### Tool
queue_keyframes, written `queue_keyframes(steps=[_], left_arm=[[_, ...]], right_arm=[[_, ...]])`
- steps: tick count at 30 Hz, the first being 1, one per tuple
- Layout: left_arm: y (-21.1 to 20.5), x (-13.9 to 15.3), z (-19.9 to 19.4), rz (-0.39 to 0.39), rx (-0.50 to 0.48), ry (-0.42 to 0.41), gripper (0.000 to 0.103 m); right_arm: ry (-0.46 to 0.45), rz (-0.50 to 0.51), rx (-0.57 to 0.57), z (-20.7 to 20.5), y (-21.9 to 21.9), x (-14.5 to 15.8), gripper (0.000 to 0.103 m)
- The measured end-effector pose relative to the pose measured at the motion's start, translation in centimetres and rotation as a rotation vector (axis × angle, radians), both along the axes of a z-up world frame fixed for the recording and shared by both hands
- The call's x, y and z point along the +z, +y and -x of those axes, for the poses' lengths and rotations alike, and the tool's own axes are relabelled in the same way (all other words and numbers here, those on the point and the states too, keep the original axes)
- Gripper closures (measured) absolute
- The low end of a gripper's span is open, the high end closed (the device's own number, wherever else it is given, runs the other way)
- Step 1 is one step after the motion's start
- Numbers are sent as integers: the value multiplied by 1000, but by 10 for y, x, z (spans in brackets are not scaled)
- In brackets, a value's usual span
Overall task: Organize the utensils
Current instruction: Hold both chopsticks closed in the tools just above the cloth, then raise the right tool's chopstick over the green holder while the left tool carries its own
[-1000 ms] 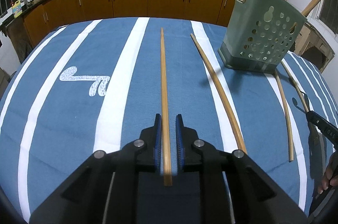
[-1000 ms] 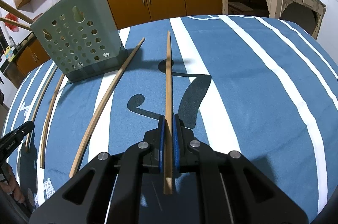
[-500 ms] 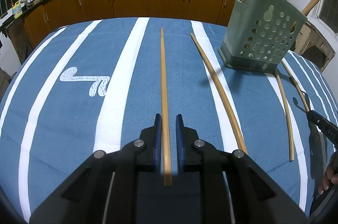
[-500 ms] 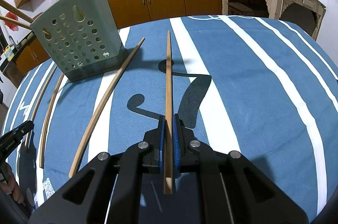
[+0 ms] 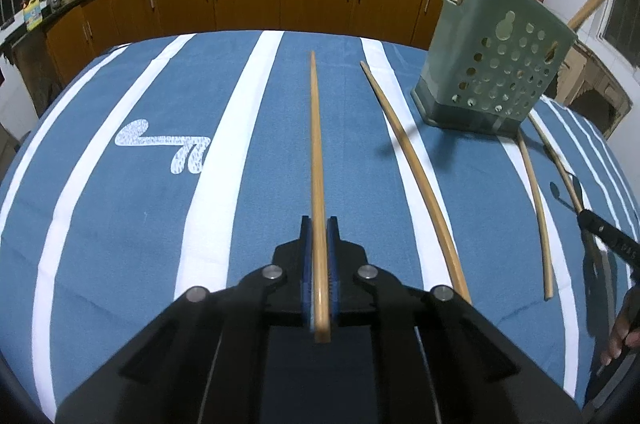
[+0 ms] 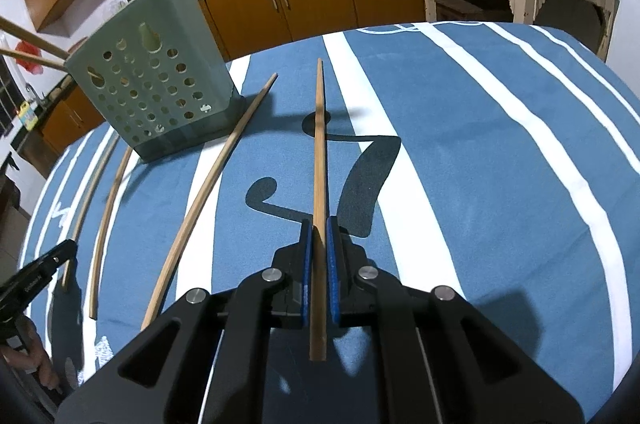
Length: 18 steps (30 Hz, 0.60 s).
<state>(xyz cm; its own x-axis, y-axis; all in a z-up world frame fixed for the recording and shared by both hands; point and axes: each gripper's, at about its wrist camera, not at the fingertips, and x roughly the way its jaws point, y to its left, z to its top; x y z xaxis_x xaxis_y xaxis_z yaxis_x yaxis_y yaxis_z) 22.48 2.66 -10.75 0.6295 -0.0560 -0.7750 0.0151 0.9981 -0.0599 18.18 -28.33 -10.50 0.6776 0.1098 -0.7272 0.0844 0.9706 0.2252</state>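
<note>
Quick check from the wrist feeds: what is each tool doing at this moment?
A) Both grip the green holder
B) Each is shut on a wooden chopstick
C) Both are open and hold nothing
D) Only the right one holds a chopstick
B: the left tool has its blue pads closed on a chopstick, and the right tool is likewise closed on a second chopstick; the green holder stands apart.

Long wooden chopsticks (image 5: 412, 160) beside holder (image 5: 496, 64)
</note>
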Motion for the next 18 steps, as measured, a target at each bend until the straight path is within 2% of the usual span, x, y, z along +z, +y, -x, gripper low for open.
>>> queue_keyframes(steps=[6,12,18], left_arm=[[2,7,14,-9,-17,-4,95],[5,39,31,-19,-28,-99,95],[6,74,40,-9,-34,-200,95]], right_arm=[[-85,24,10,18,0,22,95],[-183,35,-6,30,-9,52,95],[-231,34,-22,30,-16,68,95]])
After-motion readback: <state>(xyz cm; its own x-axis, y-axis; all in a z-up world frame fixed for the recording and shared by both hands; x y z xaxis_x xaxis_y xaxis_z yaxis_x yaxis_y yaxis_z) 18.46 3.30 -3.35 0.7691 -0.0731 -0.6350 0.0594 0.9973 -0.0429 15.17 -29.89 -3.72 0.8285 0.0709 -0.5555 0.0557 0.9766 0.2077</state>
